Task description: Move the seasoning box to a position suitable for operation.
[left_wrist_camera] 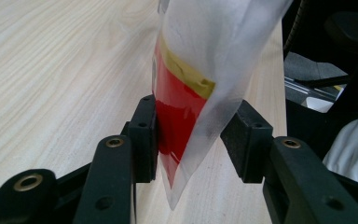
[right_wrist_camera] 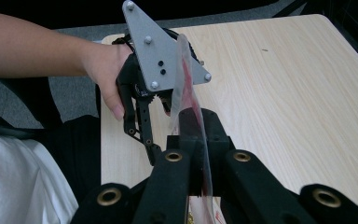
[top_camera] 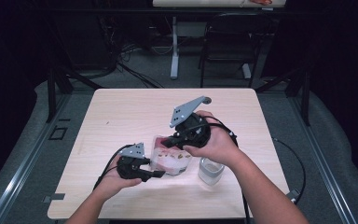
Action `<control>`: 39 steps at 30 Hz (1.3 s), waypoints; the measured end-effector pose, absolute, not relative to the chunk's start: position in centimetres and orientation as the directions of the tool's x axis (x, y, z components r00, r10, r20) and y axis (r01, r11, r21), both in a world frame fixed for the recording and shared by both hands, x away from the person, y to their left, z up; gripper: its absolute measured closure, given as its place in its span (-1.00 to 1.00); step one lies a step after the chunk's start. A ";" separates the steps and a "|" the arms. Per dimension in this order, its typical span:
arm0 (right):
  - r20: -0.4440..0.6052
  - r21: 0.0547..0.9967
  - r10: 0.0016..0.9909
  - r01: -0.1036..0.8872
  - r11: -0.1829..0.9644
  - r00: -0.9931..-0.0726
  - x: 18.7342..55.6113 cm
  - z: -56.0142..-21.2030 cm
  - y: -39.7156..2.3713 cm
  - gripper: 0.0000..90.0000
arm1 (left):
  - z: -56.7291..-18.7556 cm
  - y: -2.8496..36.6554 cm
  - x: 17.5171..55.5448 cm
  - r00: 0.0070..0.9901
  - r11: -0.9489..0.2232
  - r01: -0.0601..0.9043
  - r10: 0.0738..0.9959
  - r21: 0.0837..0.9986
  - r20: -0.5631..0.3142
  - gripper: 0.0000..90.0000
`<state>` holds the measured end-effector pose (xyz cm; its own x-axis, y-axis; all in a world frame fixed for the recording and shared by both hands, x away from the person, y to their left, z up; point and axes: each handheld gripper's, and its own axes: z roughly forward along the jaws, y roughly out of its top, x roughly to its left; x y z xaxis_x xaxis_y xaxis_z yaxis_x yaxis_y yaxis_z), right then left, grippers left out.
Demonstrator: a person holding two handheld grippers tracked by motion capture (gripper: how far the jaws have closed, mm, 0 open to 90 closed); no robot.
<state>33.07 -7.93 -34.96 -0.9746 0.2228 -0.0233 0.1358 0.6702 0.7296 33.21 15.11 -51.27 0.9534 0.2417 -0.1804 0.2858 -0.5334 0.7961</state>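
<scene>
The pale wooden table [top_camera: 121,112] carries the work near its six o'clock edge; a clear plastic bag [top_camera: 170,161] with red contents hangs between both tools, likely so its mouth can be worked; the right gripper [right_wrist_camera: 195,140] is clamped tight on its top edge; the left gripper [left_wrist_camera: 193,135] stands half-closed around its lower corner, one pad touching; a small clear jar [top_camera: 210,170] waits at four o'clock.

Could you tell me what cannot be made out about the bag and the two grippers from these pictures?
- Contents of the clear plastic bag with red and yellow print: blurred in the high view, cropped by the top edge in the left gripper view.
- Left gripper: whether its right pad presses the bag is unclear.
- Small clear container: too small; the person's forearm covers part.
- Right gripper: the bag's lower end leaves the bottom edge.
</scene>
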 end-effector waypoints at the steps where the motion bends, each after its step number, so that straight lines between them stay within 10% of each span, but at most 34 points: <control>1: -0.023 0.729 0.222 0.136 0.671 -0.975 33.1 -34.9 -8.0 1.00 | -51.2 15.1 33.1 0.955 -0.533 0.281 0.236 0.798 -0.178 0.33; 39: 0.013 0.748 0.259 0.181 0.638 -0.966 33.5 -35.3 -9.7 0.95 | -50.0 15.7 32.9 0.940 -0.569 0.337 0.253 0.750 -0.230 0.46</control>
<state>33.47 -9.75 -35.31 -0.9657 0.2594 0.0129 0.1814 0.6380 0.7483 32.91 15.65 -50.04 0.9397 0.2531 -0.2301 0.3369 -0.5694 0.7499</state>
